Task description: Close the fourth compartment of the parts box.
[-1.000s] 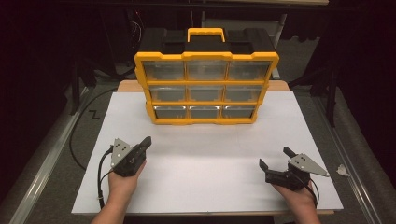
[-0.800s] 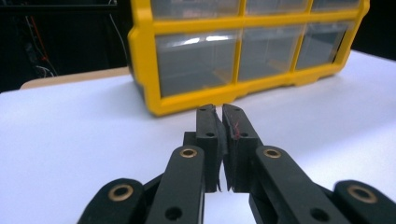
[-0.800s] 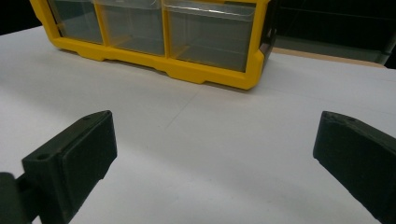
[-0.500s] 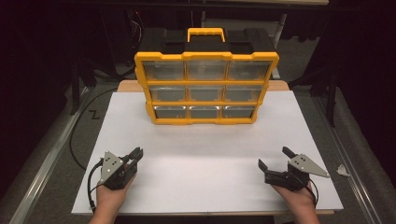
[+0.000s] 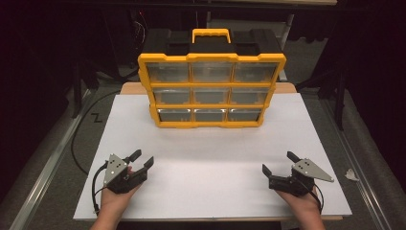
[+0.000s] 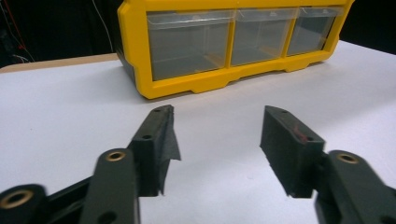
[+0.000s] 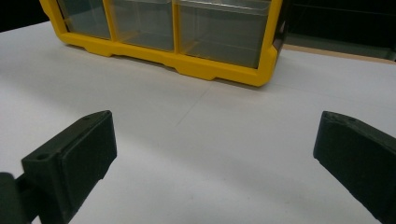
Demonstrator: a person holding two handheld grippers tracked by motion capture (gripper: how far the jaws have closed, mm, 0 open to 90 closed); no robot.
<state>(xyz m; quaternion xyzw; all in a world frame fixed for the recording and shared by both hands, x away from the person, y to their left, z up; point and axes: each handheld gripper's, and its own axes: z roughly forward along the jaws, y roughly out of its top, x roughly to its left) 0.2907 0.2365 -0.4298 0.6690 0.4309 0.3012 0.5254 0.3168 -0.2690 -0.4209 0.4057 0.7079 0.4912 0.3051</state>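
Before the organizer, well apart from it: left gripper part-open, jaws just opening, empty; right gripper wide, empty; both apparently poised toward its drawers.

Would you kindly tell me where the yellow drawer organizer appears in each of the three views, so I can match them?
High view: the yellow drawer organizer stands top centre, at the far end of the white table.
Left gripper view: top centre to right, its bottom drawer row, beyond the open left tongs.
Right gripper view: top left to centre, beyond the open right tongs.
Shared landmark: the yellow base rail under the bottom drawers.
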